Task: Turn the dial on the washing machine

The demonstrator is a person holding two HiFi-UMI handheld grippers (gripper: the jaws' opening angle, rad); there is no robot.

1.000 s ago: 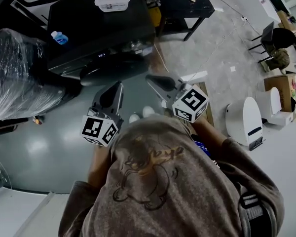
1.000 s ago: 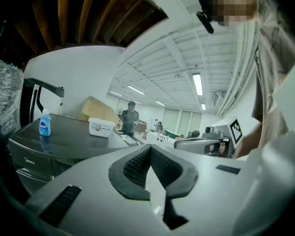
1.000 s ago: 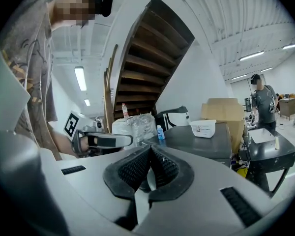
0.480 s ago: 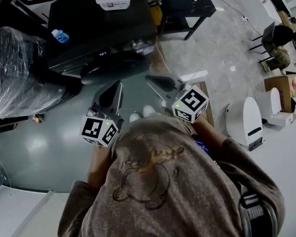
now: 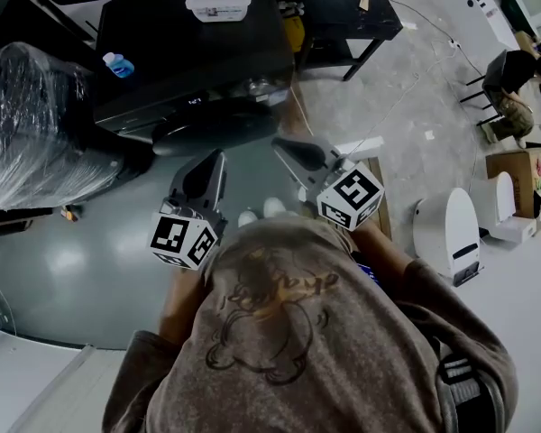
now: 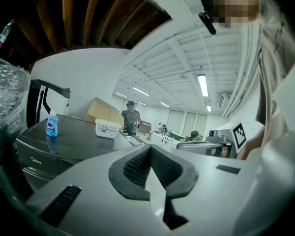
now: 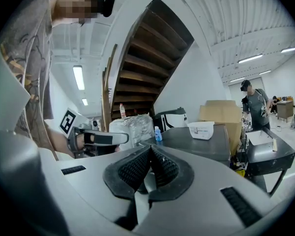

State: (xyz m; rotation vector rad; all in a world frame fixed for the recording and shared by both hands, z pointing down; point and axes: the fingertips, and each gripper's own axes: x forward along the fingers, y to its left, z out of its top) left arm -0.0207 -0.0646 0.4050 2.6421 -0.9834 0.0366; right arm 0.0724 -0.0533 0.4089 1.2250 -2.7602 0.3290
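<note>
**Head view, looking steeply down.** The washing machine, a dark box, fills the upper centre of the frame, with its front panel and bulging door towards the lower edge. The dial shows only as a small bright knob near the right end of that panel, and it is too small for its setting to be read. On the machine's top stand a blue bottle at the left and a white tub at the top edge. A plastic-wrapped bundle lies at the left of the frame. The left claw and the right claw point towards the machine's front from mid-frame, apart from it and from each other. The right claw's tip lies just below the dial in the frame, and they are not touching. The wearer's torso fills the lower frame. The hands are hidden behind the marker cubes.

**Left gripper view.** The left claw is closed: its ribbed pads meet at the tip with nothing between them. Its grey body fills the lower half and hides most of the machine's front, the dial included. Only the machine's top and one front corner show at the left.

**Right gripper view.** The right claw is likewise closed and empty, pads pressed together. The machine's top, with bottle and tub, shows right of centre. Its front is cut off by the claw's body, so the dial cannot be seen here.
</note>
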